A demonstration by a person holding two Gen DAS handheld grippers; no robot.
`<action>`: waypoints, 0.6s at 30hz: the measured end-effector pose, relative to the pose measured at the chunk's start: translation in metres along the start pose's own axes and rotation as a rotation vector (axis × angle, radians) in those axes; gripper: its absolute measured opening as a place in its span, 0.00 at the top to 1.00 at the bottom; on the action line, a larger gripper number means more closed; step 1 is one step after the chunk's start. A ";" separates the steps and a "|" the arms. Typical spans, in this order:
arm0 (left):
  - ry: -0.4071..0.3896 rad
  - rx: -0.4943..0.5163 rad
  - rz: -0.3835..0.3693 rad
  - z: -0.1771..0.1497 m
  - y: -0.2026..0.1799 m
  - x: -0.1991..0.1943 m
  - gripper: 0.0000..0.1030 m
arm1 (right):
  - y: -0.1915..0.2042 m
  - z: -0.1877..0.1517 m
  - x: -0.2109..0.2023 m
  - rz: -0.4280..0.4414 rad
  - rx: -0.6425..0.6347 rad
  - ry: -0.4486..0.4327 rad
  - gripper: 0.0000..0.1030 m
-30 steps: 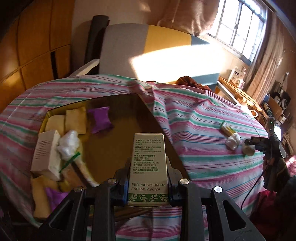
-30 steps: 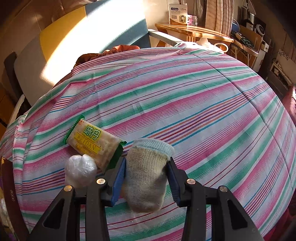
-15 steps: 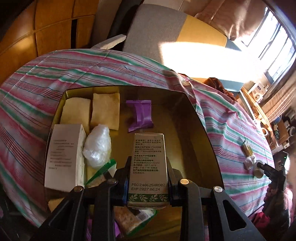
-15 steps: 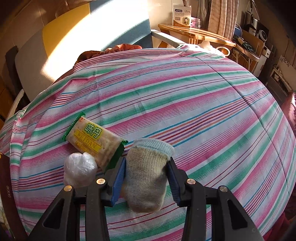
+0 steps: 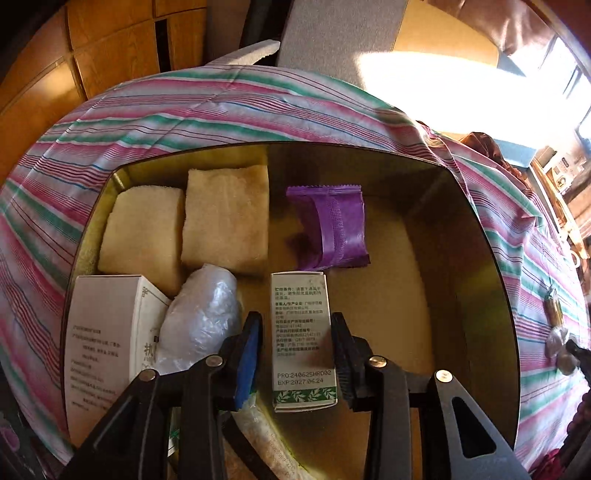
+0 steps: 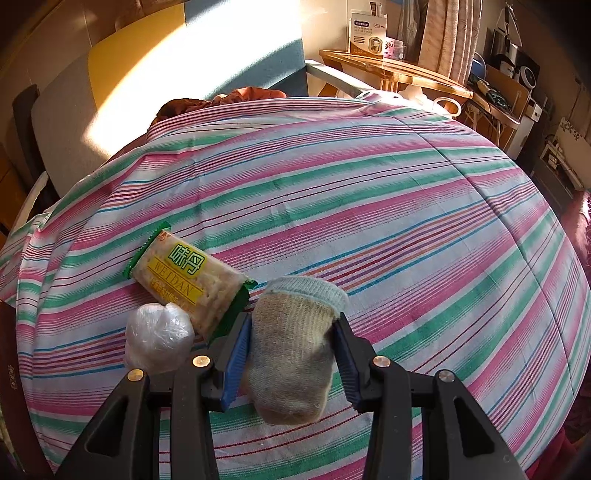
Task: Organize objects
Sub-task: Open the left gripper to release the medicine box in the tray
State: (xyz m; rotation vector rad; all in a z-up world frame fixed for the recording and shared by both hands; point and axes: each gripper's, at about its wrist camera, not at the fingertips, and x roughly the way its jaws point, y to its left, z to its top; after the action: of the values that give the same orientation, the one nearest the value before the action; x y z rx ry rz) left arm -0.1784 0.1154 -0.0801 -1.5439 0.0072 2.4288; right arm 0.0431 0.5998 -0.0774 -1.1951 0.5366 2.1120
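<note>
The left tongs point(image 5: 295, 354) are opening around a slim printed carton point(image 5: 302, 339) inside the gold tin point(image 5: 476, 266); a gap is showing at the left pad. Beyond it, a crinkled purple sachet point(image 5: 332, 229) and two spongy squares point(image 5: 225, 218) are lying. The right tongs point(image 6: 291, 354) are squeezing a knitted sock point(image 6: 291, 343) above the striped cloth point(image 6: 369, 206); its toe is hanging loose.

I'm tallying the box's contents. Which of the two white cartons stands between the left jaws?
The small green-leaf carton, mid-box; the larger white carton lies against the box's left wall.

Strong sunlight falls across a grey, yellow and blue sofa point(image 6: 110, 92) behind the striped cloth point(image 6: 369, 221). Wooden cabinet doors point(image 5: 92, 55) stand left; a cluttered wooden side table point(image 6: 399, 70) and curtains point(image 6: 443, 33) right.
</note>
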 end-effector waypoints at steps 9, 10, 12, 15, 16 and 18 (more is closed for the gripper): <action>-0.203 0.061 0.049 -0.015 -0.004 -0.069 0.56 | -0.001 0.000 -0.003 0.002 0.022 -0.010 0.58; -0.223 0.067 0.052 -0.018 -0.004 -0.077 0.55 | -0.002 0.000 -0.004 0.001 0.026 -0.013 0.58; -0.260 0.083 0.051 -0.024 -0.006 -0.091 0.55 | -0.003 0.000 -0.008 0.014 0.039 -0.026 0.58; -0.300 0.097 0.050 -0.038 -0.005 -0.109 0.55 | 0.001 -0.001 -0.021 0.063 0.041 -0.063 0.58; -0.310 0.098 0.050 -0.042 -0.004 -0.115 0.55 | 0.005 -0.002 -0.026 0.080 0.035 -0.071 0.58; -0.330 0.103 0.055 -0.051 -0.002 -0.123 0.52 | 0.015 -0.003 -0.036 0.113 0.003 -0.088 0.58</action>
State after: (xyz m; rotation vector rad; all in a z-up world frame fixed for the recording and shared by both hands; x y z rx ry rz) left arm -0.0835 0.0835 0.0075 -1.0999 0.1102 2.6511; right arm 0.0480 0.5749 -0.0472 -1.0867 0.5790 2.2468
